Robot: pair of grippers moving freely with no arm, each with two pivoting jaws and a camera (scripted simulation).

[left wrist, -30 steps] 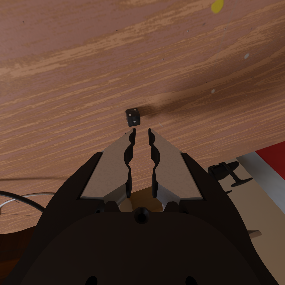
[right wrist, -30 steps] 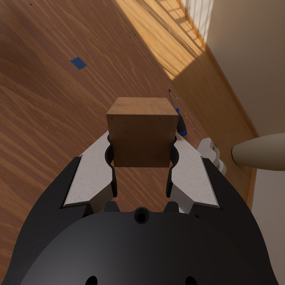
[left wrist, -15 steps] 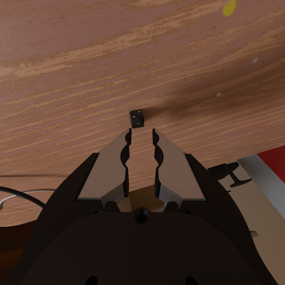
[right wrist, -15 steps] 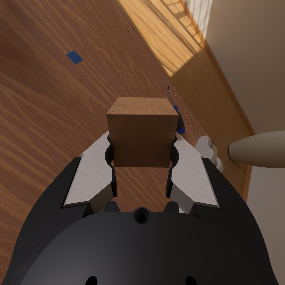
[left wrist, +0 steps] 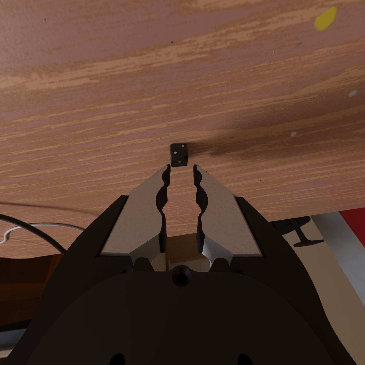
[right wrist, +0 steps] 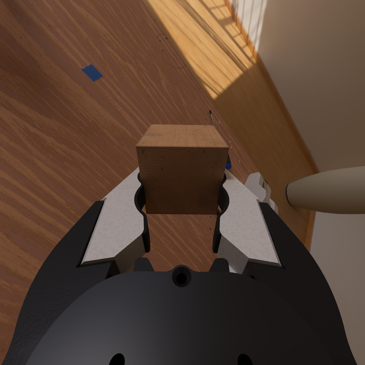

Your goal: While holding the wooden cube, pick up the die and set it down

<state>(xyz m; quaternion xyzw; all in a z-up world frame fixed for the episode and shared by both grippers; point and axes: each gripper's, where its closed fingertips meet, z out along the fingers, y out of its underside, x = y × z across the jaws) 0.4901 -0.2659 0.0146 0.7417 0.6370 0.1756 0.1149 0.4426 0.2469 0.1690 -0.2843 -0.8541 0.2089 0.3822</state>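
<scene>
A small black die [left wrist: 179,154] with white pips lies on the wooden table [left wrist: 138,88], just beyond my left fingertips. My left gripper [left wrist: 181,165] is open and empty, its jaws a little wider than the die, which sits nearly in line with the gap. My right gripper [right wrist: 181,173] is shut on the wooden cube [right wrist: 181,169] and holds it above the table [right wrist: 59,138]. The cube fills the space between the fingers.
A black and a white cable [left wrist: 39,229] lie at the table's near left edge. A yellow spot [left wrist: 325,18] marks the far right. Behind the cube lie a blue-handled screwdriver [right wrist: 212,118] and a white part [right wrist: 258,187]. Blue tape [right wrist: 92,72] is stuck on the table.
My left gripper has opened wider and shifted so the die, formerly left of the gap, now sits almost in line with it. My right gripper still holds the cube and has drifted slightly.
</scene>
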